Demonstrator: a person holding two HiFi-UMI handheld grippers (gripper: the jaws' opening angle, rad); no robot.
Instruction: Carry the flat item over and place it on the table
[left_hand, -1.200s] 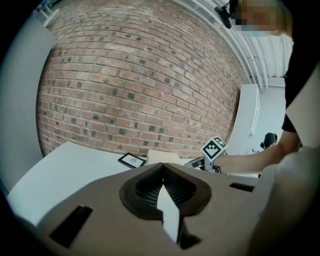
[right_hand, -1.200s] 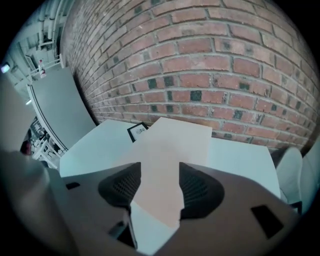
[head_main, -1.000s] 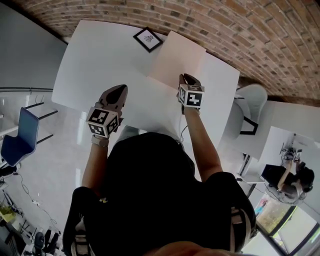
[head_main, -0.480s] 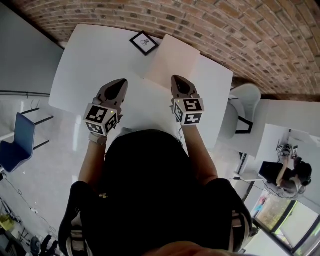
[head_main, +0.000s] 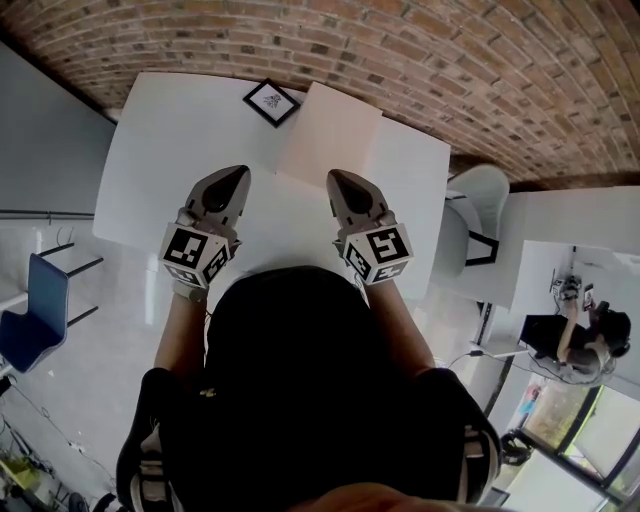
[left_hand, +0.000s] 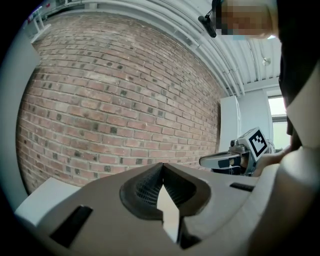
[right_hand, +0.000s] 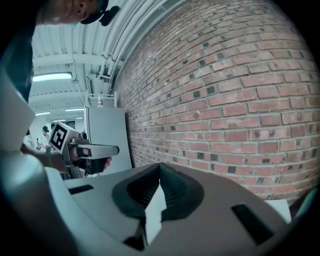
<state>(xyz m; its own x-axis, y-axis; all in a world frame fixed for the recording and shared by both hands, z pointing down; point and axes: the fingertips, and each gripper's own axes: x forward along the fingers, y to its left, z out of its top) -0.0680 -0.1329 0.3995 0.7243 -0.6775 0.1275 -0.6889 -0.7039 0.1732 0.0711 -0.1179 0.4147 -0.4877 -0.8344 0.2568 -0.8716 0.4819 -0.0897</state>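
The flat item, a pale beige sheet (head_main: 332, 134), lies flat on the white table (head_main: 170, 140), its far corner just over the back edge. Both grippers hover over the table's near half, short of the sheet. My right gripper (head_main: 338, 178) is shut and empty, its tip just short of the sheet's near edge. My left gripper (head_main: 236, 176) is level with it to the left, also shut on nothing. In the left gripper view the jaws (left_hand: 162, 167) meet at the tips; in the right gripper view the jaws (right_hand: 159, 170) are closed too.
A small black-framed marker tile (head_main: 270, 101) lies on the table left of the sheet. A white chair (head_main: 472, 205) stands to the table's right, with another white table (head_main: 575, 225) beyond it. A blue chair (head_main: 30, 312) is at far left. A brick wall (left_hand: 115, 100) faces both grippers.
My right gripper has drawn back from the sheet's near edge toward my body. The sheet stays on the table. The left gripper has barely shifted.
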